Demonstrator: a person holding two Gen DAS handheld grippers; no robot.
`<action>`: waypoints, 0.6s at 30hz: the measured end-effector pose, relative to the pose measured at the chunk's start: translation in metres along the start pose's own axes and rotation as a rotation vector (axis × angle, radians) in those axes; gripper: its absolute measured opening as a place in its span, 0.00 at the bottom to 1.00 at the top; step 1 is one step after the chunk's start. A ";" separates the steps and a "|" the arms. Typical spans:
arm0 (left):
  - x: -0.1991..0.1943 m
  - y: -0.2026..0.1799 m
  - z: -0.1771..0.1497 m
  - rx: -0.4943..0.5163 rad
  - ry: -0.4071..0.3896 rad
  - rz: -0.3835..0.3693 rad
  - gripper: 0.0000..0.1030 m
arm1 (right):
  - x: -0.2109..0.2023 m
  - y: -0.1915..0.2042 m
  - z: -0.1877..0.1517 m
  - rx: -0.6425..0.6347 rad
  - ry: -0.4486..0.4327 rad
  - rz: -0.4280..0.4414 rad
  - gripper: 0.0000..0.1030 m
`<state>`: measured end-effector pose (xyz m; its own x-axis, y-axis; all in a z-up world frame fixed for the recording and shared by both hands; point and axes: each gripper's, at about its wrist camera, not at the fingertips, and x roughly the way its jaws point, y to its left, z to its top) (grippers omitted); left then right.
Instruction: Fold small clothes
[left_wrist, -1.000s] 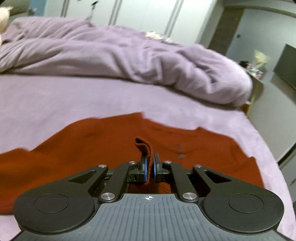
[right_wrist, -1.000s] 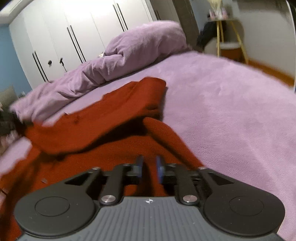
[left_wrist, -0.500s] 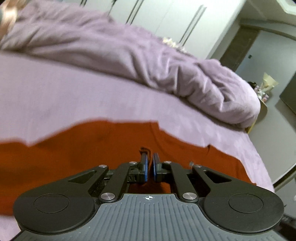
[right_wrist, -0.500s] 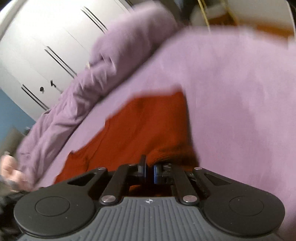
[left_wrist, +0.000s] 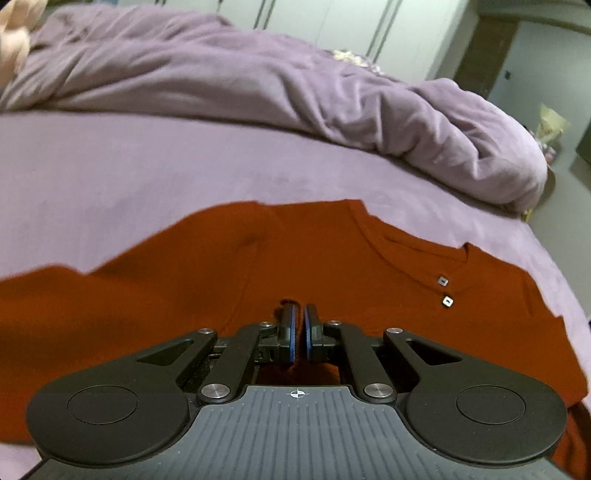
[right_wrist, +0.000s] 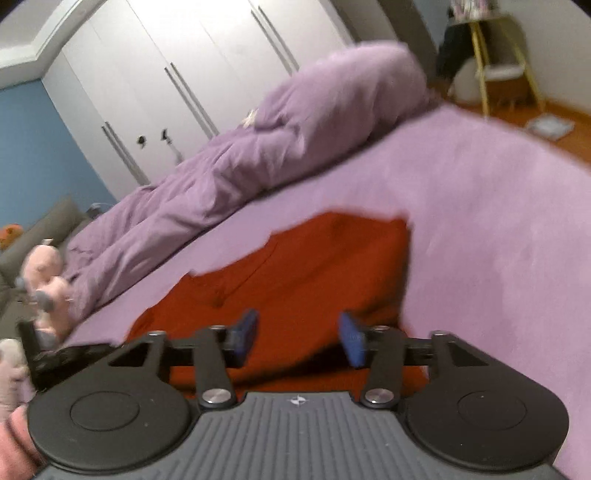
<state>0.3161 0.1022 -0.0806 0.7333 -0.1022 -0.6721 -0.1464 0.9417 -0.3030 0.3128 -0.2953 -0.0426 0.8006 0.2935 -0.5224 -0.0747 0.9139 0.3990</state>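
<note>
A rust-red knitted top (left_wrist: 332, 280) lay spread on the bed with the soft purple sheet (left_wrist: 110, 173). Two small square silver buttons (left_wrist: 445, 291) sat below its neck opening, near the right side of the left wrist view.

The left gripper (left_wrist: 299, 325) was low over the red top. Its jaws were pressed nearly together, with only a thin slit between the blue pads. It was not clear if a bit of red cloth was pinched there.

The right gripper (right_wrist: 298, 334) was over another part of the same red top (right_wrist: 303, 266). Its jaws were opening and stood fairly wide. Nothing was between them; the red cloth lay beneath. This view was a little blurred.

Behind the top, a big lumpy purple blanket (left_wrist: 258, 85) stretched across the far side of the bed. It did not touch the top; a band of bare sheet lay between them. A pink soft toy (right_wrist: 48, 277) sat at the left end of the blanket. White wardrobe doors (right_wrist: 177, 74) stood behind the bed, beside a blue wall (right_wrist: 44, 147). A stool with yellow legs (right_wrist: 498, 70) stood on the wooden floor past the bed's far corner. A bit of pink sleeve (right_wrist: 18, 432) showed at the bottom left of the right wrist view.
</note>
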 end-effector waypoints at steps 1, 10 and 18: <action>-0.001 0.001 0.000 -0.010 -0.002 -0.004 0.06 | 0.011 -0.003 0.004 -0.008 0.024 -0.031 0.55; -0.005 -0.007 0.011 0.047 -0.039 -0.018 0.06 | 0.097 0.012 0.016 -0.187 0.165 -0.224 0.19; -0.013 -0.027 0.010 0.145 -0.194 0.062 0.07 | 0.075 0.033 0.010 -0.314 -0.111 -0.329 0.08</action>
<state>0.3175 0.0816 -0.0573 0.8417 0.0079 -0.5398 -0.1090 0.9818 -0.1556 0.3765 -0.2461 -0.0614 0.8695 -0.0419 -0.4921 0.0307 0.9991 -0.0309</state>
